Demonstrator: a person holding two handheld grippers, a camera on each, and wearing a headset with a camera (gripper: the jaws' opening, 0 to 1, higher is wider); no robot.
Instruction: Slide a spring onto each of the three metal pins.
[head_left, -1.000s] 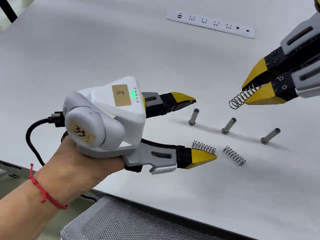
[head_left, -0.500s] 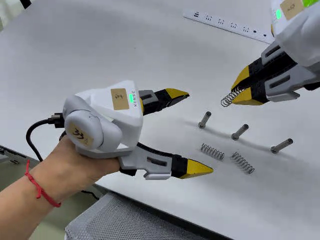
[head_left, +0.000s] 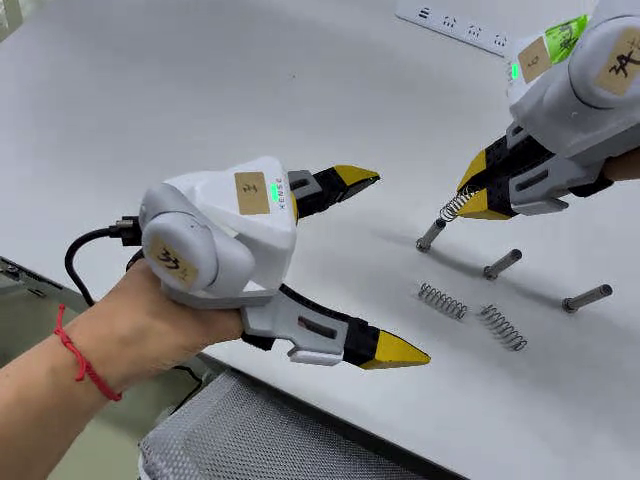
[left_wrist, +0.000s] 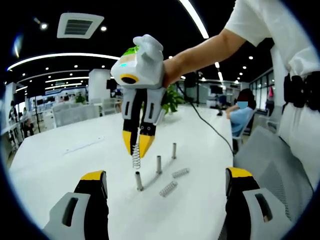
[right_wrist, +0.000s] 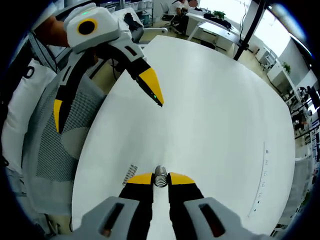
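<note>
Right gripper (head_left: 468, 203) has dropped since the last frame, clamped on a spring (head_left: 455, 206) whose free end now meets the leftmost pin (head_left: 432, 236). Left gripper (head_left: 398, 268) gapes wide, empty.

Left gripper view toward right gripper (left_wrist: 138, 148)

Nothing clearly legible, handwritten scrawls on tan stickers (head_left: 252, 192) of left gripper (head_left: 400, 268) housing, tiny vertical print (head_left: 281, 198) at 3 o'clock of upper sticker, unreadable.
</note>
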